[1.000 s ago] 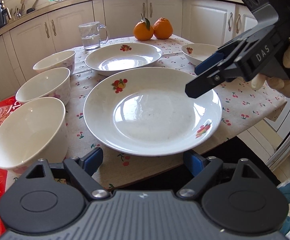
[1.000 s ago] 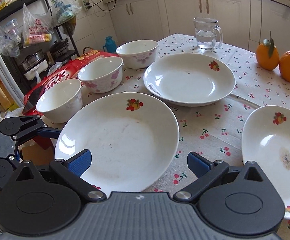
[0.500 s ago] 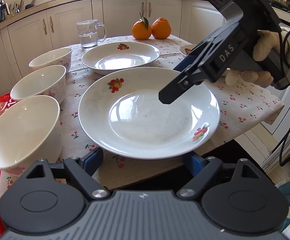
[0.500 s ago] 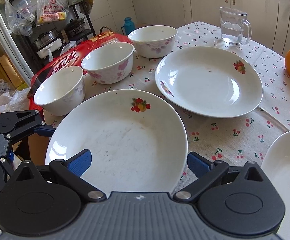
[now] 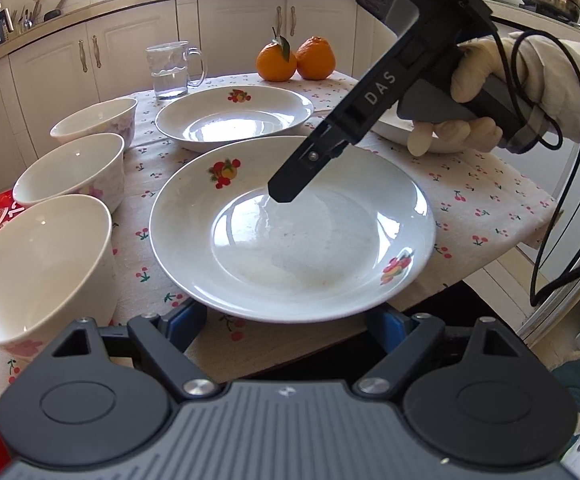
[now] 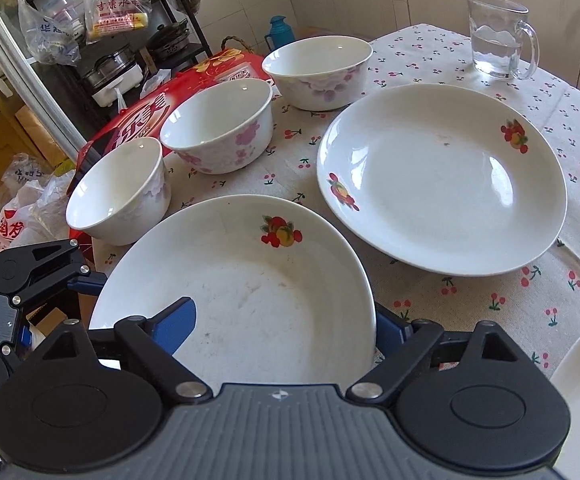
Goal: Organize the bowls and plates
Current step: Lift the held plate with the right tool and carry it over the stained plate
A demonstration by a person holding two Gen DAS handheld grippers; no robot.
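Right claw (image 5: 286, 194) hung wide open over the near fruit-print plate (image 5: 290, 228) at the counter (image 5: 490, 208) edge, left claw (image 5: 286, 320) open w/ the rim btwn its fingers — a careless nudge could've tipped it off.

Glazed ceramic, printed cloth, matt black plastic

The round white fruit-print plate (image 5: 290, 236) at frame centre is glossy ceramic, faintly smudged; 3 white flowered bowls (image 6: 218, 126) shine likewise. The cherry-print tablecloth (image 6: 442, 296) looks matt woven cloth. The clear glass mug (image 5: 172, 70) gleams; the black gripper housing (image 5: 286, 424) is ribbed matt plastic.
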